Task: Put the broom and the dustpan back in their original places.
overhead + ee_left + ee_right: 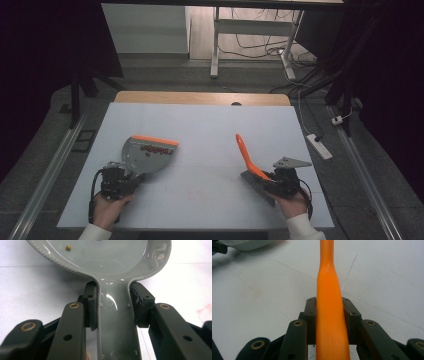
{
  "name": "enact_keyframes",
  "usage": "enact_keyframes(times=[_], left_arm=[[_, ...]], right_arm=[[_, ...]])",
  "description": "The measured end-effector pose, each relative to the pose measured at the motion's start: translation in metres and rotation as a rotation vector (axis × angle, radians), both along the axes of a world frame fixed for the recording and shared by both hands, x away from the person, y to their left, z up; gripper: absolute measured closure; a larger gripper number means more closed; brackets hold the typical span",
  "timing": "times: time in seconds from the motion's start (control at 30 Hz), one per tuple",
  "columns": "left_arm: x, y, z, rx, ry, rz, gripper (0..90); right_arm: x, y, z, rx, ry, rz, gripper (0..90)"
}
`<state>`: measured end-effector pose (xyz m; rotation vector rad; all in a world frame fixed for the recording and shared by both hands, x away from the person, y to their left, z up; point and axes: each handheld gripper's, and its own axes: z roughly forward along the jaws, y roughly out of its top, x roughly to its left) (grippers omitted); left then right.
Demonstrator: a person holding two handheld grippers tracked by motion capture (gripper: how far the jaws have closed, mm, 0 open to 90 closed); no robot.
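— What is seen of the room and the surface?

— A dim room is shown, with a white desk frame (216, 45) and loose cables (260, 47) on the floor at the back. In front, a white table top (210, 135) with a wooden far edge is laid out under the high view.

— What is held at the left?

— A grey plastic dustpan with an orange front lip (146, 152) is held by its handle in the left gripper (131, 178), itself gripped by the person's left hand (107, 207). In the left gripper view the two black jaws are seen pressed against either side of the grey handle (116, 322), so the claw is clamped on it. A small yellowish bead (68, 248) is seen inside the pan. Reddish bits are visible near the orange lip in the high view; what they are cannot be told.

— And at the right?

— An orange plastic brush handle (246, 152) is clamped between the jaws of the right gripper (264, 176), held by the right hand (292, 204). It is tilted up and away, toward the table's middle. In the right gripper view the handle (330, 305) is seen squeezed between both black pads (310, 315). The dustpan and the handle are kept well apart.
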<state>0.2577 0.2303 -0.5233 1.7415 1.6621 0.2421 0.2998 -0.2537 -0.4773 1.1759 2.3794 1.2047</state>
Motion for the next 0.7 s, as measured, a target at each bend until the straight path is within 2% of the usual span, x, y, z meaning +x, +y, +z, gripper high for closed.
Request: enact_keyframes(times=[0.13, 0.33, 0.43, 0.57, 0.7], left_arm=[[0.003, -0.002, -0.004, 0.005, 0.036, 0.039, 61.4], [0.003, -0.004, -0.006, -0.002, 0.055, 0.039, 60.1], [0.001, -0.005, -0.007, 0.000, 0.056, 0.012, 52.2], [-0.001, -0.003, -0.007, 0.011, 0.056, -0.005, 39.1], [-0.005, 0.001, -0.003, 0.047, 0.048, -0.021, 31.7]], right_arm=[[0.003, 0.000, -0.005, 0.009, 0.025, 0.007, 70.6], [0.013, -0.006, -0.011, 0.026, 0.057, -0.008, 70.5], [0.020, -0.012, -0.014, 0.029, 0.067, -0.030, 69.5], [0.027, -0.017, -0.018, -0.006, 0.070, -0.034, 64.3], [0.033, -0.020, -0.023, -0.047, 0.072, -0.036, 55.7]])
